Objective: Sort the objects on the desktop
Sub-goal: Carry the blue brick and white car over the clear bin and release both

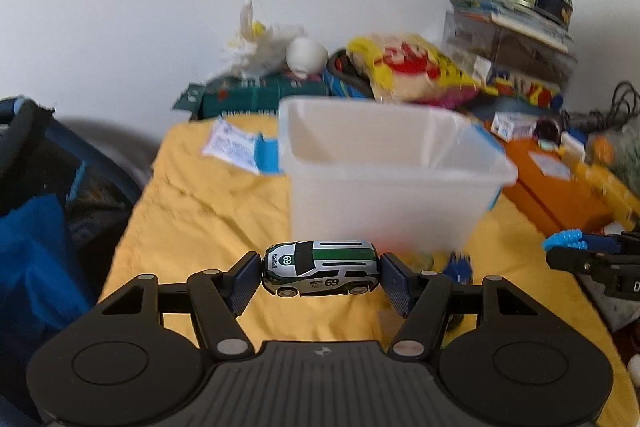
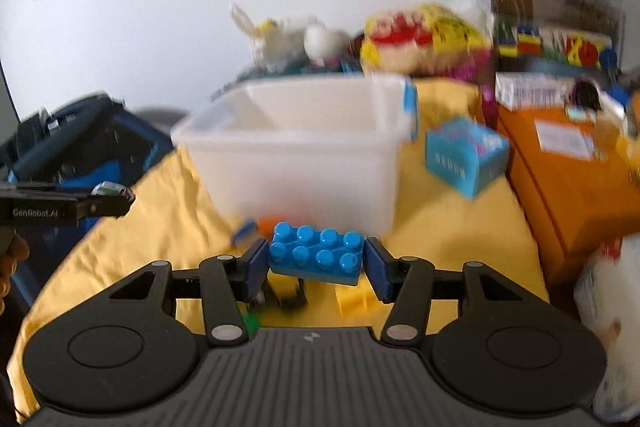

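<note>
Left gripper clamps glossy white-green toy car end to end. Right gripper clamps studded blue plastic brick. Translucent plastic bin ahead of both, on wrinkled yellow cloth.

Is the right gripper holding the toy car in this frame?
No: the right gripper is clamped on a blue building block, while the toy car sits between the left gripper's pads.

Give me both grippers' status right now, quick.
Left gripper: closed on the white-and-green toy car, held end to end.
Right gripper: closed on the blue studded plastic building block.
</note>
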The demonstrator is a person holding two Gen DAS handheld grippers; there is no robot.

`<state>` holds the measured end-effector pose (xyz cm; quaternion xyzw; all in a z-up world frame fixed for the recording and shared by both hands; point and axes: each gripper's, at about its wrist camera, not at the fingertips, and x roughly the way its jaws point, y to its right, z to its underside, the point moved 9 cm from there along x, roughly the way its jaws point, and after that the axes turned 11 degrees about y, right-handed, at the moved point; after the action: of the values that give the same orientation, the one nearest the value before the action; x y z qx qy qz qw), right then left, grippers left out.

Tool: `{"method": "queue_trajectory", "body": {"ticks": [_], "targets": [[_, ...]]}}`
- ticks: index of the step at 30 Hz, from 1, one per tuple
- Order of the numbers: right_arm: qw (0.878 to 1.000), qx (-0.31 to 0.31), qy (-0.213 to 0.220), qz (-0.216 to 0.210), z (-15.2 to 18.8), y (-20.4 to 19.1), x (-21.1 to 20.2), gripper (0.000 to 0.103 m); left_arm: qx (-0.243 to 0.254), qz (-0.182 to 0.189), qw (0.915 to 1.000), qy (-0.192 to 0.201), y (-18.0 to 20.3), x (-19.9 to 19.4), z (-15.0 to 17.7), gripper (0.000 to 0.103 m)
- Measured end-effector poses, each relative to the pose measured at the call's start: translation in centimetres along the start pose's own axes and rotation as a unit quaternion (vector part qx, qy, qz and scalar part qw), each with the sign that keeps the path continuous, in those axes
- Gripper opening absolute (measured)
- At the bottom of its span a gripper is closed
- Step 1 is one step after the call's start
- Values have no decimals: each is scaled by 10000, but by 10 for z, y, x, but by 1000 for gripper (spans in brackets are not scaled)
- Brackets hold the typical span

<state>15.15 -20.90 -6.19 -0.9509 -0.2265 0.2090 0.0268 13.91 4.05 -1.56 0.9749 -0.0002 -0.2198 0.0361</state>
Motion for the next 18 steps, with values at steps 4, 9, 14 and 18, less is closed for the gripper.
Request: {"method": "queue_trajectory", "body": {"ticks": [4, 9, 14, 18], "targets": [[9997, 53, 238, -5, -30, 1, 6, 55, 8, 100, 9999, 116, 2, 5, -27, 68], [9989, -22, 462, -15, -62, 6, 16, 55, 45, 123, 9997, 229, 7, 20, -55, 68], [9982, -52, 603, -7, -94, 13, 28, 55, 17, 206, 9994, 287, 10, 38, -83, 68], [9980, -48, 633, -26, -115, 18, 42, 55, 99, 187, 9990, 395, 12, 54, -106, 68]]}}
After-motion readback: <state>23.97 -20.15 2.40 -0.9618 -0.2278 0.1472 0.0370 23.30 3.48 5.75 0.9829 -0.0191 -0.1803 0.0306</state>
